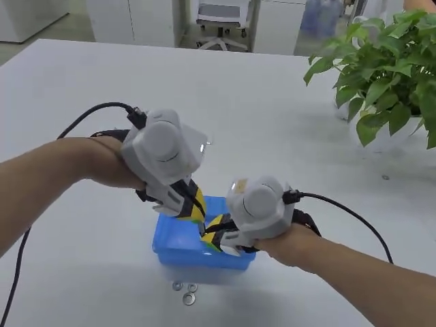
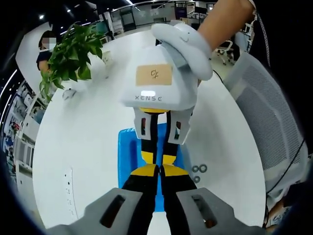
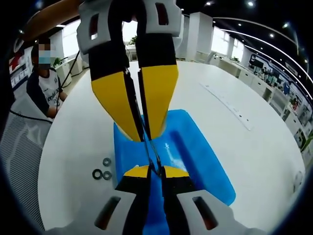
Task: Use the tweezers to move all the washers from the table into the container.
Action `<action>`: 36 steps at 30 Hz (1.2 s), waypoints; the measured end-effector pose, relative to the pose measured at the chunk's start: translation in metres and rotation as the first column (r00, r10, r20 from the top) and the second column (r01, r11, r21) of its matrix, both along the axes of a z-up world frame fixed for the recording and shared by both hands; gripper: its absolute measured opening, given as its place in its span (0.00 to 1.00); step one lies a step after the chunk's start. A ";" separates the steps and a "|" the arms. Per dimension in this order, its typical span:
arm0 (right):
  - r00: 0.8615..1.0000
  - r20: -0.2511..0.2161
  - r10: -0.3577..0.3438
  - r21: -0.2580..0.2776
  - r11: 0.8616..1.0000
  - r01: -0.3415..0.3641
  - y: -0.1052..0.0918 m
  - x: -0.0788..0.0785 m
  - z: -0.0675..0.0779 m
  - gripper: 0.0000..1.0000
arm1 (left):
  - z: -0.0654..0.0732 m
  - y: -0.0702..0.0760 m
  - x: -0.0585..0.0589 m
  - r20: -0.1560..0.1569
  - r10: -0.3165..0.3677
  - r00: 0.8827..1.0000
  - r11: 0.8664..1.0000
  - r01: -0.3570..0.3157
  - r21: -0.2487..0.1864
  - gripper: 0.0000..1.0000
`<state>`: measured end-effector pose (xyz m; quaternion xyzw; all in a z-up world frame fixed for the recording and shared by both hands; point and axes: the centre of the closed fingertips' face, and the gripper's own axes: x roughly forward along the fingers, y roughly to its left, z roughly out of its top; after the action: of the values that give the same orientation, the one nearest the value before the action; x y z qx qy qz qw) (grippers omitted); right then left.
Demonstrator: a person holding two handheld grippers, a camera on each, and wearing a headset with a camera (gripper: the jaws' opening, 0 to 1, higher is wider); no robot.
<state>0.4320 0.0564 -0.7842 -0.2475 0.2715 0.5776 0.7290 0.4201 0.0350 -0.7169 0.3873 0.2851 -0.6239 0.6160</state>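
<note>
**An open-plan office, seen from a meeting table**

We sit at a broad white table [image 1: 272, 102] of the conference kind. Beyond its far edge we see a swivel office chair [image 1: 219, 20] on castors and plain white cabinets [image 1: 136, 20]. A leafy potted plant [image 1: 388, 68] stands on the table. In the left gripper view a mesh chair back [image 2: 266, 112] rises beside the table. In the right gripper view we make out a seated person [image 3: 46, 83], rows of desks [image 3: 274, 73] and recessed ceiling lights [image 3: 252, 4].

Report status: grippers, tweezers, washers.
Left gripper and right gripper both shut on the tweezers, over the blue container. Three washers on the table beside it. Nothing in the way.
</note>
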 end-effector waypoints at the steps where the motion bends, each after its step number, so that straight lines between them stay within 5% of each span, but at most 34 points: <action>1: 1.000 0.004 0.003 -0.005 1.000 -0.003 -0.001 0.000 0.000 0.09 | 0.000 -0.001 0.000 0.001 0.001 1.000 1.000 -0.001 -0.001 0.06; 22: 0.999 0.045 -0.007 0.011 1.000 0.007 -0.004 0.000 0.024 0.10 | 0.022 -0.002 -0.002 0.031 -0.012 0.999 1.000 0.012 0.005 0.06; 36: 0.997 0.081 -0.017 0.048 0.999 0.014 -0.002 -0.015 0.049 0.09 | 0.047 -0.002 -0.023 0.053 -0.014 0.998 1.000 0.014 0.011 0.06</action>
<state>0.4165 0.0541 -0.7357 -0.2511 0.2297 0.5677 0.7496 0.3976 0.0330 -0.6695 0.4091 0.2690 -0.6162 0.6169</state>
